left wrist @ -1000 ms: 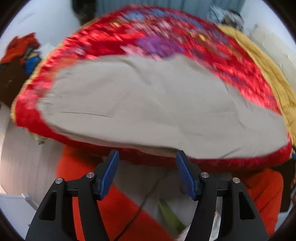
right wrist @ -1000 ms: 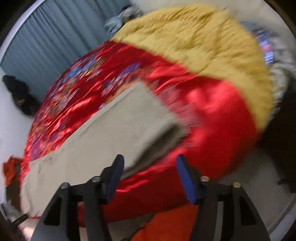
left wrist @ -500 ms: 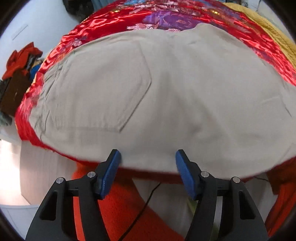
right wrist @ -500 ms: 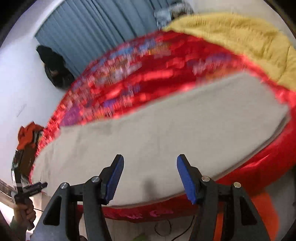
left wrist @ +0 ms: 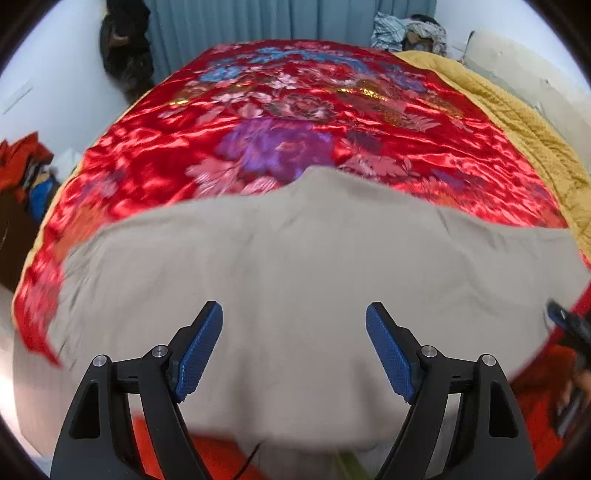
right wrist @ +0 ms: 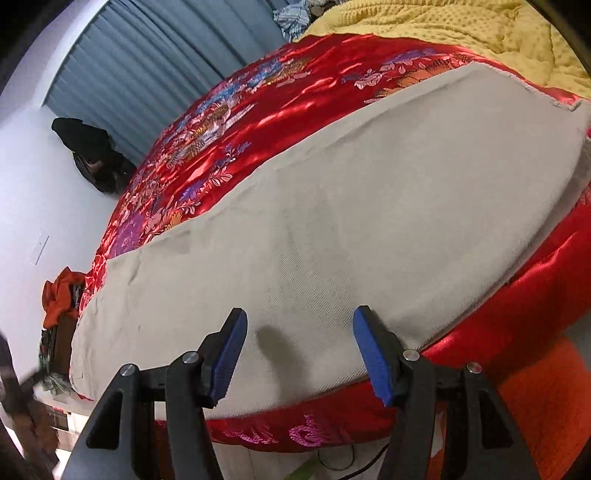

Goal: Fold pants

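Note:
Beige pants (left wrist: 295, 266) lie flat along the near edge of a bed with a red satin floral cover (left wrist: 288, 122). In the right wrist view the pants (right wrist: 332, 229) stretch from lower left to upper right, leg end at the upper right. My left gripper (left wrist: 294, 347) is open and empty, low over the pants' near part. My right gripper (right wrist: 297, 354) is open and empty, just above the pants' near edge. The right gripper's tip shows at the right edge of the left wrist view (left wrist: 565, 325).
A yellow blanket (left wrist: 524, 125) covers the bed's right side. Blue curtains (left wrist: 258, 22) hang behind the bed. Dark clothes (left wrist: 125, 48) hang at the back left. Red-orange clothes (right wrist: 59, 295) pile at the left. Orange fabric (right wrist: 532, 398) lies below the bed edge.
Both grippers have moved forward from below the bed edge to over the pants. The left view has lifted and now shows more of the bed. Both stay open.

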